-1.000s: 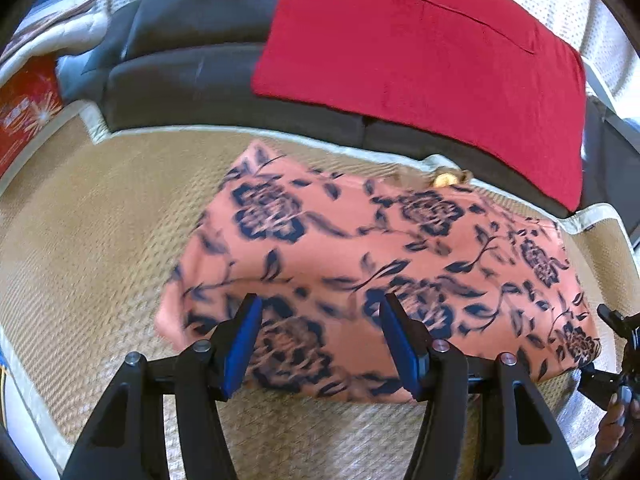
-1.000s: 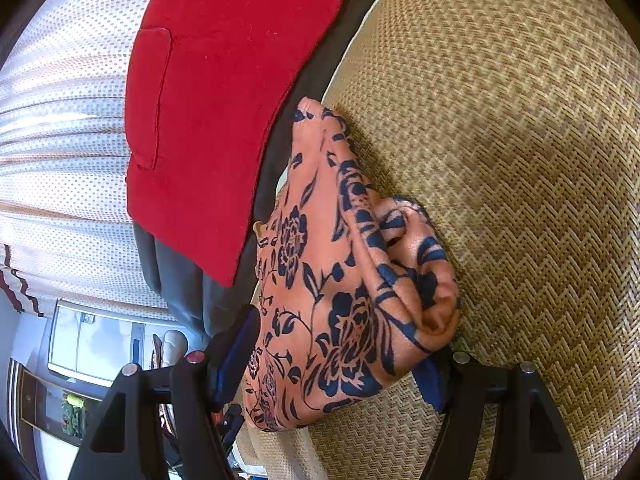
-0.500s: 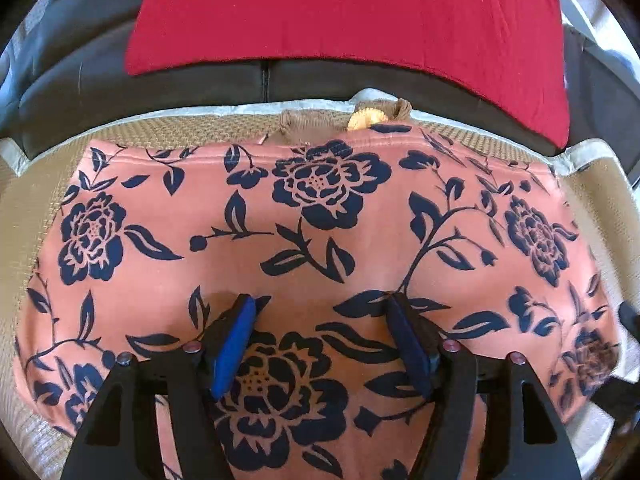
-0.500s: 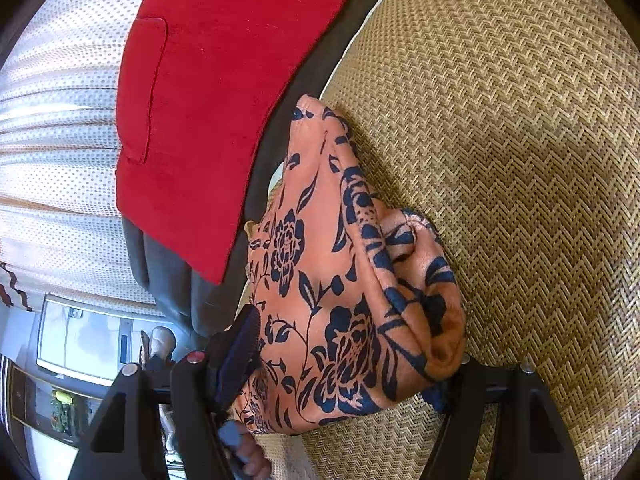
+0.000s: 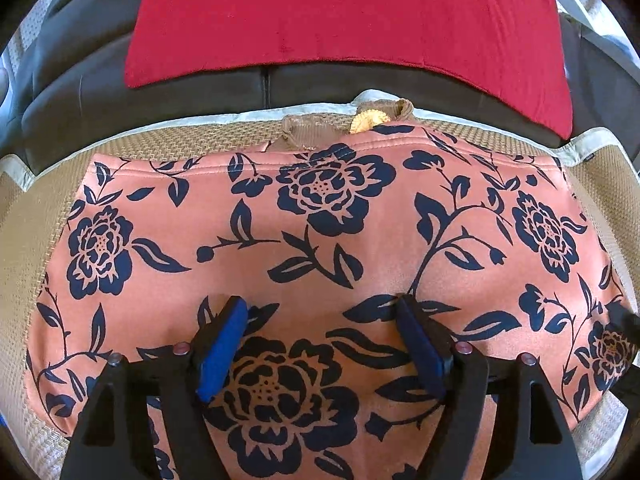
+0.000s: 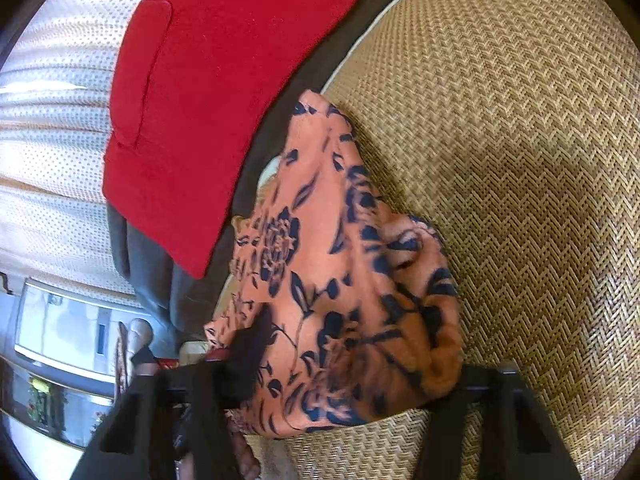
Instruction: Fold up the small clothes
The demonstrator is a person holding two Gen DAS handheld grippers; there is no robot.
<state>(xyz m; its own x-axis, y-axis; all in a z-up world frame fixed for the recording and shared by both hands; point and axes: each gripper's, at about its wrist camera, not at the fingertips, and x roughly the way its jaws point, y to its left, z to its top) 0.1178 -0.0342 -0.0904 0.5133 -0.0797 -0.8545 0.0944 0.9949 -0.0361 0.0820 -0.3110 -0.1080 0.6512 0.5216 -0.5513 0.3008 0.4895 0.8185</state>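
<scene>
A floral cloth (image 5: 320,240) lies spread on a woven mat (image 6: 520,160), near its back edge. The left gripper (image 5: 320,340) hovers wide apart above it. The right gripper (image 6: 340,376) surrounds a bunched end; its grip is unclear. Tugging could drag the cloth crooked.

Woven herringbone mat (image 6: 520,160), tan, pale fabric edging (image 5: 224,120). Dark grey sofa backrest (image 5: 80,92) behind, red cloth (image 5: 344,16) with pocket draped over it. Dotted white curtain (image 6: 52,128) beyond, sunlit. Glass-fronted cabinet (image 6: 52,360) lower left.
</scene>
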